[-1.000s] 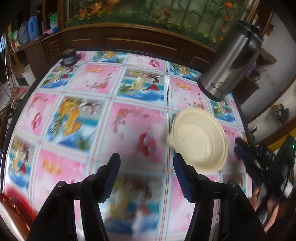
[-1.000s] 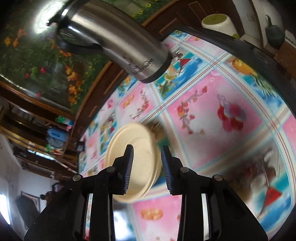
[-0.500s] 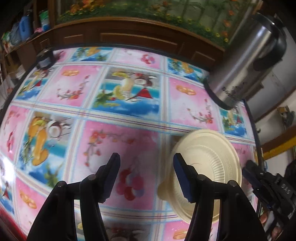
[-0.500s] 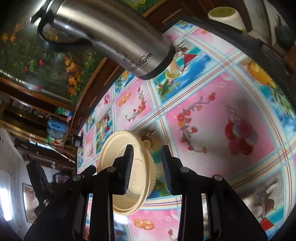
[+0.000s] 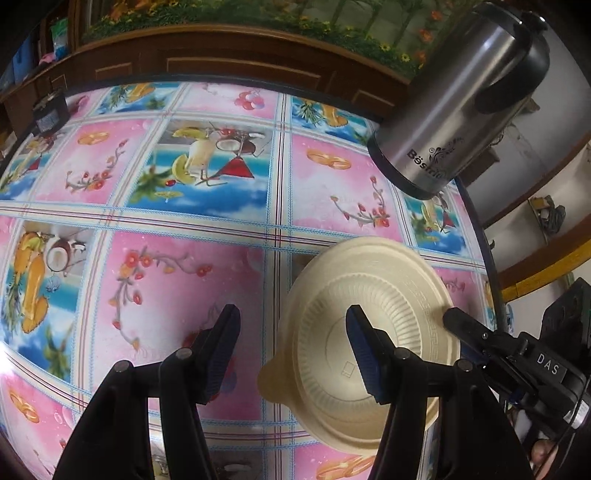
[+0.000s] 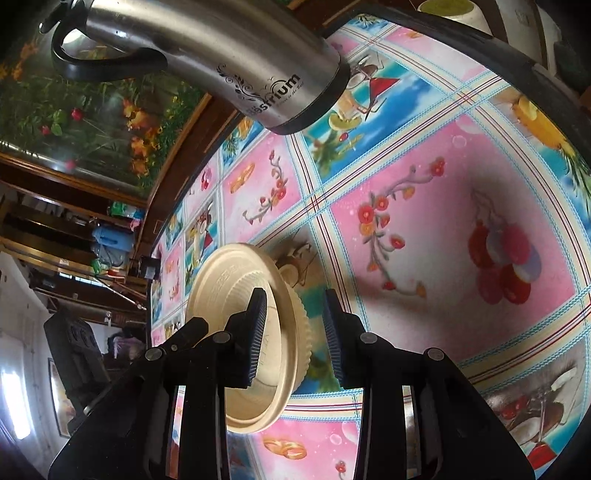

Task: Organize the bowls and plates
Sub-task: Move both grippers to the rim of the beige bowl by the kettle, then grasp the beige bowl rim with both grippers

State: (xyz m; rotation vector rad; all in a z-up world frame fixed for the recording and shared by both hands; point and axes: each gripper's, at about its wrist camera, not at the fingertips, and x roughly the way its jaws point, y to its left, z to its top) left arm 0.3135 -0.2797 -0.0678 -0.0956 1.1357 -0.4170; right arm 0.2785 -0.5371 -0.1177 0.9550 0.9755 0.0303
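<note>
A cream plastic bowl [image 5: 369, 332] sits on the flowered tablecloth near the table's right edge. My right gripper [image 6: 295, 332] is open with its jaws astride the bowl's rim [image 6: 291, 332], one finger inside and one outside. It shows in the left wrist view [image 5: 465, 325] at the bowl's right rim. My left gripper [image 5: 291, 347] is open and empty, its right finger [image 5: 364, 350] over the bowl and its left finger over bare cloth.
A steel thermos jug [image 5: 454, 103] stands at the table's far right, just beyond the bowl; it shows in the right wrist view [image 6: 221, 62] too. A small dark object [image 5: 50, 110] sits at the far left corner. A white cup [image 6: 450, 11] stands off the table edge.
My left gripper has moved forward and right toward the bowl, which now lies under its right finger. My right gripper has spread its jaws wider around the bowl's rim.
</note>
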